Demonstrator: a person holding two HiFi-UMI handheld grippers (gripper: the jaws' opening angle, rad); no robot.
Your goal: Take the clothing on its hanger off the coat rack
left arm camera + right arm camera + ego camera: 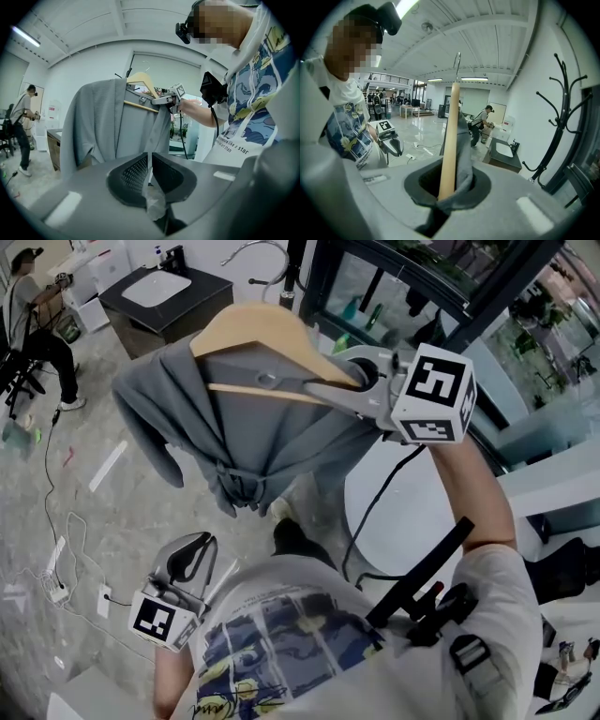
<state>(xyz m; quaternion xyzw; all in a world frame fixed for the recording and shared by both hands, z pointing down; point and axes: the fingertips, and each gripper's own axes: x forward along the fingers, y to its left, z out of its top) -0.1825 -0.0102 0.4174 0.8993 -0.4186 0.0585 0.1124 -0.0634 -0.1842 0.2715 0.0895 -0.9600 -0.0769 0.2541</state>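
Observation:
A wooden hanger (pixel 244 324) carries grey clothing (pixel 262 442) that hangs in folds with a knot low down. My right gripper (pixel 342 381) is shut on the hanger's right arm, cloth pinched in with it. In the right gripper view the hanger (pixel 451 140) and cloth (pixel 463 150) rise from between the jaws; its metal hook (pixel 458 65) is free in the air. The black coat rack (pixel 560 112) stands apart at the right. My left gripper (pixel 192 554) is low at the left, shut and empty. From it I see the clothing (pixel 98 122) ahead.
A dark cabinet with a white sink (pixel 164 292) stands behind the clothing. A person (pixel 33 315) is at the far left. Cables and a power strip (pixel 56 568) lie on the floor. A white round surface (pixel 412 512) and a glass wall are at the right.

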